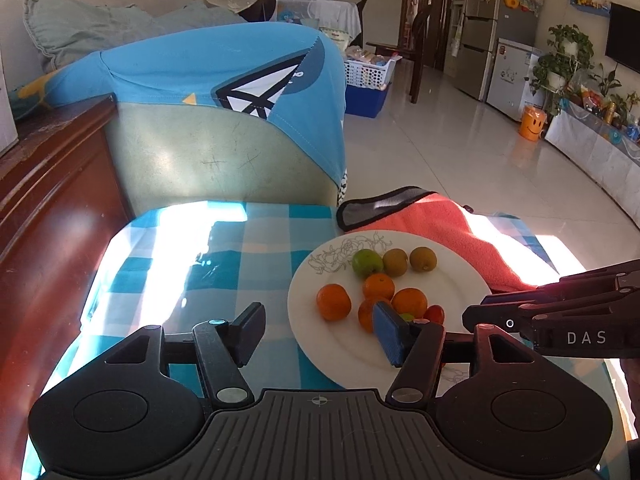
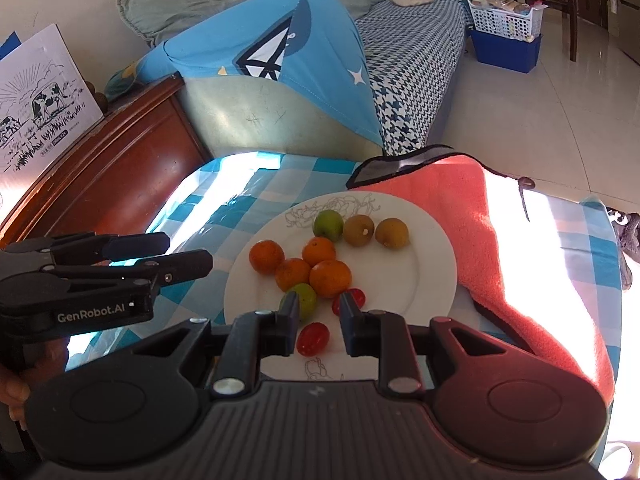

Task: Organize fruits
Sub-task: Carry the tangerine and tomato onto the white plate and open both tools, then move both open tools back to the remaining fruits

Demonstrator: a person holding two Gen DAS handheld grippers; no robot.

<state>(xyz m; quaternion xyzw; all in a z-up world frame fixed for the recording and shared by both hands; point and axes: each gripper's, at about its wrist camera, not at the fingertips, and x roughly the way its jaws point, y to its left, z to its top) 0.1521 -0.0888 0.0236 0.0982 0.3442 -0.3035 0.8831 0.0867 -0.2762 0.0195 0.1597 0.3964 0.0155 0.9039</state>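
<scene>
right wrist: tongs [image 2: 320, 322] apparently empty over plate [image 2: 432, 280].

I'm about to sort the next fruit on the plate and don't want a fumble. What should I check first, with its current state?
1. Left gripper empty: ok, jaws apart, nothing between them.
2. Right gripper empty: ok, narrow gap, no pad pressing fruit.
3. Nearest cherry tomato reachable: ok, lying just below the right fingertips.
4. Fruits on the plate: ok, oranges clustered, none on the tablecloth.
5. Second green fruit visible: not ok, partly hidden behind a finger.
6. Sorting destination: cannot tell.
</scene>
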